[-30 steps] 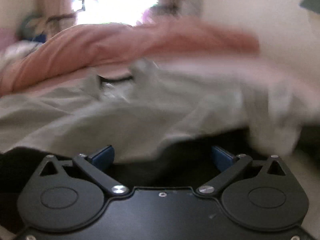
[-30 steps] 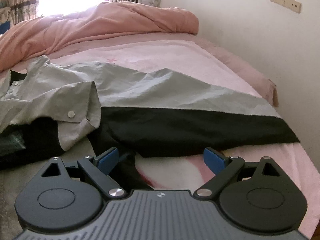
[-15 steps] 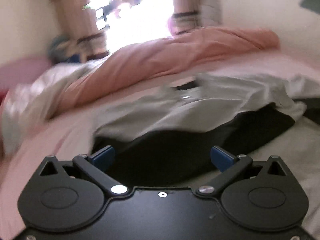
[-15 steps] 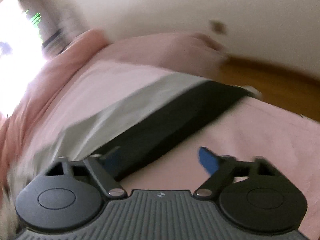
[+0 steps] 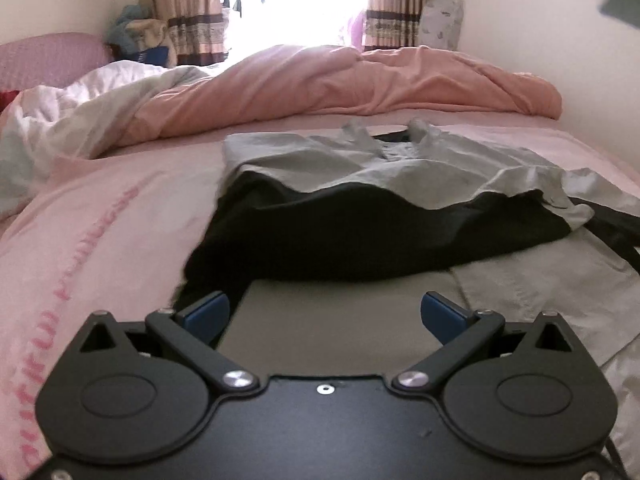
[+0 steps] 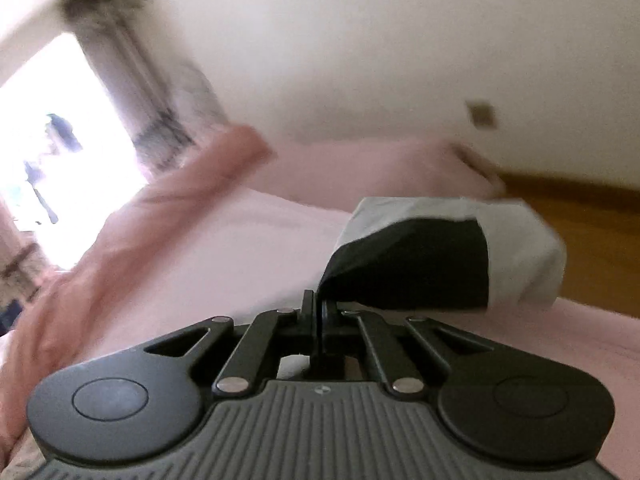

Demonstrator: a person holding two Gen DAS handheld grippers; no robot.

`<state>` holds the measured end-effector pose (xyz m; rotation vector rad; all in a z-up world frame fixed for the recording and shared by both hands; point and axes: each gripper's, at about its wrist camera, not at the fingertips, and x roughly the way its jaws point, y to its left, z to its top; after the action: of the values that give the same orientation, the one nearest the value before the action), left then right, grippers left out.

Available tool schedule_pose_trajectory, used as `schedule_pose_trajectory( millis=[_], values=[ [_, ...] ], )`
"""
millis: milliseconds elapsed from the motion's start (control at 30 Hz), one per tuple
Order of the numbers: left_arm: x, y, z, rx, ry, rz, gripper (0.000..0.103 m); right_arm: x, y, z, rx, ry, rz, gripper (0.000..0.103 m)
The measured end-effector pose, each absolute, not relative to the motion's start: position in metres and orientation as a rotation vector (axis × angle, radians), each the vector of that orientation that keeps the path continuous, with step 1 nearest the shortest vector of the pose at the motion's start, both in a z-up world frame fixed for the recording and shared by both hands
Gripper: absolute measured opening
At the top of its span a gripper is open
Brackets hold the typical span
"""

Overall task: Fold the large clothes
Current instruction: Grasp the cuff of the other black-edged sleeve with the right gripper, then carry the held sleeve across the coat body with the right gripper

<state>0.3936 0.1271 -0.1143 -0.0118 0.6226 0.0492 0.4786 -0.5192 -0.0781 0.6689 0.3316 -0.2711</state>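
Note:
A grey and black shirt (image 5: 384, 200) lies spread on the pink bed sheet (image 5: 100, 216), collar toward the far end. My left gripper (image 5: 324, 314) is open and empty, low over the shirt's near grey part. My right gripper (image 6: 319, 304) is shut on a black and grey sleeve end of the shirt (image 6: 440, 260) and holds it lifted above the sheet (image 6: 224, 248).
A rumpled salmon duvet (image 5: 360, 80) lies across the far end of the bed, with a white quilt (image 5: 72, 120) at the left. The wall runs along the bed's right side. A wooden floor (image 6: 580, 216) shows beyond the bed's edge.
My right gripper has swung to the right, closed on the sleeve end and lifted it. My left gripper has swung left to the shirt's near left edge and stays open.

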Motion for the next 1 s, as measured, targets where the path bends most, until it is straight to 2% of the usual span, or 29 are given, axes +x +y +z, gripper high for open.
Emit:
schedule_pose_trajectory(
  millis=[133,367,433,467,500,533,600,700,867,1000],
  values=[
    [0.389,0.117,-0.116,-0.017,0.617,0.003,0.103,0.464,-0.468,-0.064,0.658,0.316,-0.185,0.002],
    [0.381,0.092,-0.115,0.087,0.623,-0.043,0.103,0.504,-0.453,-0.130,0.684,0.545,-0.241,0.003],
    [0.388,0.090,-0.119,0.095,0.626,-0.029,0.103,0.500,-0.459,-0.144,0.733,0.511,-0.227,0.001],
    [0.391,0.090,-0.118,0.080,0.629,-0.023,0.103,0.496,-0.463,-0.143,0.769,0.506,-0.207,0.006],
    [0.394,0.091,-0.116,0.055,0.625,-0.018,0.103,0.493,-0.467,-0.141,0.799,0.506,-0.182,0.017],
    [0.396,0.091,-0.114,0.032,0.618,-0.018,0.103,0.490,-0.471,-0.140,0.838,0.511,-0.158,0.022],
    [0.399,0.091,-0.110,0.001,0.604,-0.018,0.103,0.478,-0.479,-0.135,0.897,0.509,-0.145,0.040],
    [0.398,0.089,-0.106,-0.009,0.586,-0.020,0.103,0.448,-0.490,-0.125,0.927,0.446,-0.194,0.055],
    [0.397,0.081,-0.109,0.043,0.597,-0.033,0.103,0.408,-0.528,-0.150,1.152,0.288,-0.291,0.072],
    [0.392,0.081,-0.108,0.071,0.593,-0.036,0.103,0.422,-0.551,-0.190,1.423,0.278,-0.216,0.070]
  ],
)
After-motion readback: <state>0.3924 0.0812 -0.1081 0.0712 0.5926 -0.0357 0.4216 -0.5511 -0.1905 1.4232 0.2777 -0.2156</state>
